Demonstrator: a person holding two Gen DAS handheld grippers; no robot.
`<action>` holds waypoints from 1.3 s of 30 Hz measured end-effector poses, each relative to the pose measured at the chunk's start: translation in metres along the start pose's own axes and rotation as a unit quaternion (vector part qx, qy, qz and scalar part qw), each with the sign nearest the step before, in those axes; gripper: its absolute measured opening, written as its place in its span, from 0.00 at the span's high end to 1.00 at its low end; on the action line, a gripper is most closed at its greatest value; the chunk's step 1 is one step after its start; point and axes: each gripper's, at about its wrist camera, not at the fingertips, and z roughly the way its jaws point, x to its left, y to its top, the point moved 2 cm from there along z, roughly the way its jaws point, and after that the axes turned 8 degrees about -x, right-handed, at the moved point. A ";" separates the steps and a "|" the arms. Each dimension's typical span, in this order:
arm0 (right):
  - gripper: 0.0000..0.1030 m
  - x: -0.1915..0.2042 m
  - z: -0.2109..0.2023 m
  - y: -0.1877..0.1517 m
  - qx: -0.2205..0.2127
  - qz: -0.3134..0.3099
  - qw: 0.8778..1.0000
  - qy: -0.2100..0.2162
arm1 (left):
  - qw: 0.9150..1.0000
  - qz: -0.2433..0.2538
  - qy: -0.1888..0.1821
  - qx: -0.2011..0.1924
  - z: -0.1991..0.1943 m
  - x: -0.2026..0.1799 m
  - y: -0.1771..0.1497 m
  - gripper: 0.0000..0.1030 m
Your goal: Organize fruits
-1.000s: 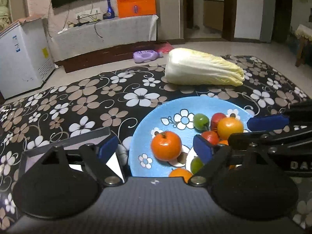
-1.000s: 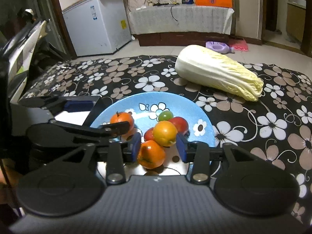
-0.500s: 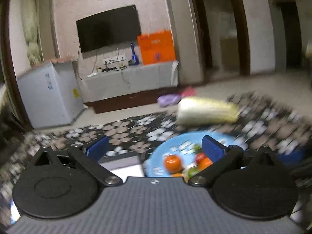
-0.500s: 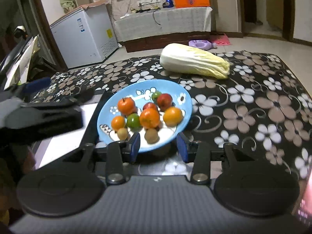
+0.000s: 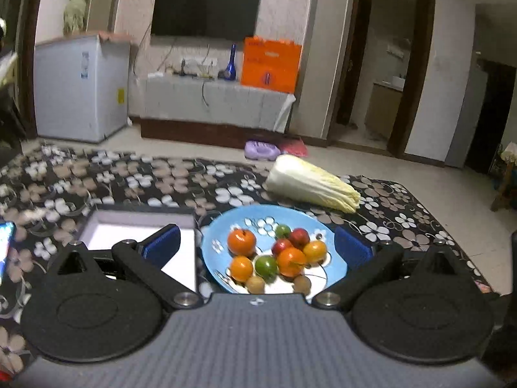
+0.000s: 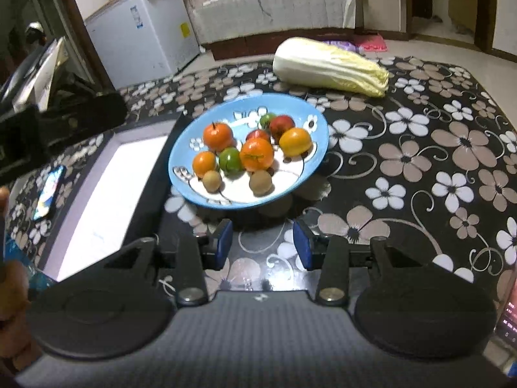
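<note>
A blue flowered plate [image 5: 219, 242] [image 6: 184, 148] on the floral table holds several small fruits: orange ones such as the stemmed one [image 5: 241, 242] [image 6: 218, 135], green and red ones, and two brown kiwis [image 6: 260, 181]. My left gripper [image 5: 257, 247] hangs above the near side of the plate, jaws spread wide, with nothing between the pads. My right gripper [image 6: 262, 244] hovers over bare table just short of the plate's near rim. It is open by a modest gap with nothing in it. The left gripper's dark body [image 6: 48, 129] shows blurred at the upper left of the right wrist view.
A white tray with a dark rim [image 5: 135, 226] [image 6: 106, 187] lies just left of the plate. A napa cabbage [image 5: 311, 187] [image 6: 329, 68] lies behind the plate. Phones rest at the table's left [image 6: 50, 190] and right [image 6: 507, 317]. A hand [image 6: 9, 291] shows at lower left.
Both grippers have drawn back from the plate. The left one rose and its jaws spread wider. The orange fruit that sat between the right pads now lies on the plate.
</note>
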 end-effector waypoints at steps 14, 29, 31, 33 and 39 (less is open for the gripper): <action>0.57 0.000 0.013 -0.007 0.032 -0.021 0.999 -0.013 | 0.998 0.015 -0.022 0.051 0.016 -0.013 -0.012 0.00; 0.57 -0.001 0.012 -0.016 0.048 -0.019 0.998 -0.019 | 0.996 0.048 -0.018 0.079 0.009 -0.021 -0.020 0.00; 0.57 -0.001 0.011 -0.017 0.049 -0.019 0.998 -0.020 | 0.995 0.048 -0.020 0.088 0.010 -0.022 -0.022 0.00; 0.57 -0.001 0.011 -0.018 0.049 -0.018 0.998 -0.021 | 0.995 0.049 -0.019 0.089 0.008 -0.023 -0.024 0.00; 0.57 -0.002 0.007 -0.021 0.050 -0.015 0.998 -0.022 | 0.994 0.060 -0.016 0.096 0.006 -0.026 -0.029 0.00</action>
